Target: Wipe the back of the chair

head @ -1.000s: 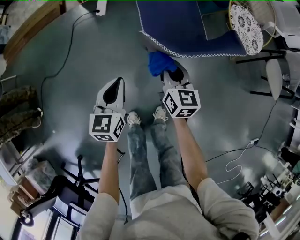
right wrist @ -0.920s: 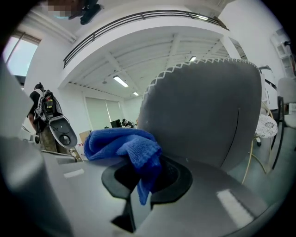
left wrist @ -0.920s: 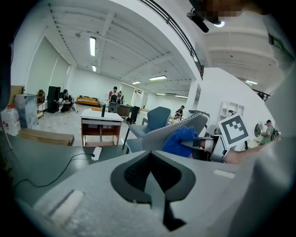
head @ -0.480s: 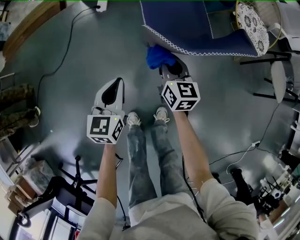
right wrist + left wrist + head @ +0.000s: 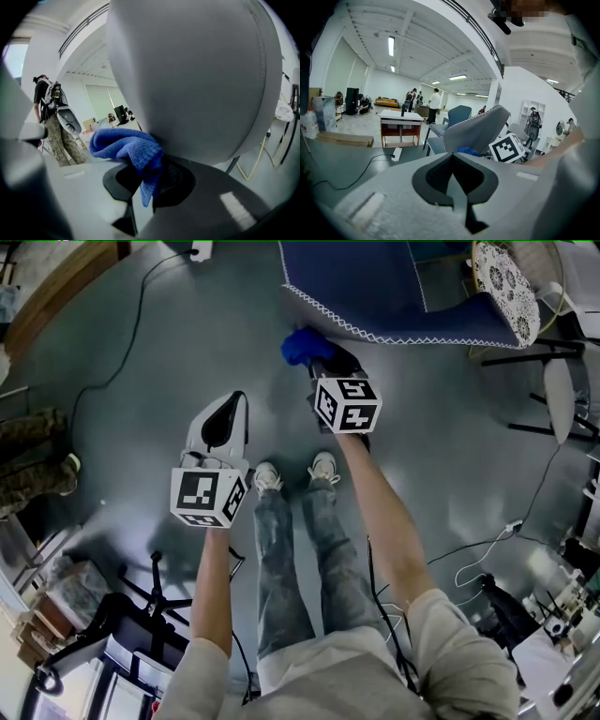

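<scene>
Cloth: blue and bunched, clenched in my right jaws. One fold hangs down between them and the bulk swells out left of the tips.
Right gripper: jaws clamped on the cloth, held out ahead of my right arm with the cube toward me.
Left gripper: jaws pressed together with nothing between them. In the head view it shows left of my shoes and well apart from the chair.
Chair back: fills the right gripper view above the cloth as a broad, smooth, curved face. The cloth seems to meet its lower curve, but I cannot be sure they touch.
Edge: in the head view the chair's white-stitched rim runs slantwise just beyond the cloth, and its left end lies nearest the cloth.
Floor: grey and bare to the left of the cloth and between my two grippers, so that side is open.
Cable: thin and black. It snakes over the floor well left of the chair, toward a power strip at the top edge.
Black legs: other furniture's, close beside the chair on the right, so room there is tighter.
Shoes: side by side, nearer me than both grippers, toes toward the chair.
</scene>
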Demonstrator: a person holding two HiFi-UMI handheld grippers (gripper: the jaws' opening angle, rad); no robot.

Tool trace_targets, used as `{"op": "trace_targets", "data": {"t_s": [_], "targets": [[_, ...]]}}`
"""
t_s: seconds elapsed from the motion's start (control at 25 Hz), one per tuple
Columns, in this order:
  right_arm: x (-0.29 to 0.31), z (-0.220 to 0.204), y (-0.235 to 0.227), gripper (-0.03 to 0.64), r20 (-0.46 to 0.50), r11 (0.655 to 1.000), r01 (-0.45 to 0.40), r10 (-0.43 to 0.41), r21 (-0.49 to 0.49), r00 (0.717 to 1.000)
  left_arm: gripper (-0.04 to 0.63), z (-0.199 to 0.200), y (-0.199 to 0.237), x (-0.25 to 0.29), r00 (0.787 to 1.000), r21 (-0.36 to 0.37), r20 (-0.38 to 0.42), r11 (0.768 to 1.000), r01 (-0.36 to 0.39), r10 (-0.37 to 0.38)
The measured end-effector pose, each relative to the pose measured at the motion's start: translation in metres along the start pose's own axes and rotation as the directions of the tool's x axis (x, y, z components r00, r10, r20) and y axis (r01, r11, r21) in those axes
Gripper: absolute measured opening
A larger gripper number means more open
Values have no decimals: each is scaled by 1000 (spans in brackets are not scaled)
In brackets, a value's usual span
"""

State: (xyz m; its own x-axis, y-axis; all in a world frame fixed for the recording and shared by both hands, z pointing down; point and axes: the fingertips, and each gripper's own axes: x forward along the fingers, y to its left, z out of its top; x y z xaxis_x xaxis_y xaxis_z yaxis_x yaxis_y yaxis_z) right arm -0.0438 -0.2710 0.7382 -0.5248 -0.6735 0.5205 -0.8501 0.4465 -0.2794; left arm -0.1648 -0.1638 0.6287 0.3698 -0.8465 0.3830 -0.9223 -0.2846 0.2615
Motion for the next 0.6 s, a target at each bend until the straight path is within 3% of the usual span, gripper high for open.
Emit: {"op": "trace_targets", "data": {"t_s": [0.16,0.6], "targets": [[-3,-4,6,48,-6,999,-33,33,-41,999,0,-2,-2,2,1000,4,-3,1000,6,-6],[-98,28,38,46,123,978,-82,107,-193,987,0,-2,-17,10,1000,15,-6,1000,21,-21]]}}
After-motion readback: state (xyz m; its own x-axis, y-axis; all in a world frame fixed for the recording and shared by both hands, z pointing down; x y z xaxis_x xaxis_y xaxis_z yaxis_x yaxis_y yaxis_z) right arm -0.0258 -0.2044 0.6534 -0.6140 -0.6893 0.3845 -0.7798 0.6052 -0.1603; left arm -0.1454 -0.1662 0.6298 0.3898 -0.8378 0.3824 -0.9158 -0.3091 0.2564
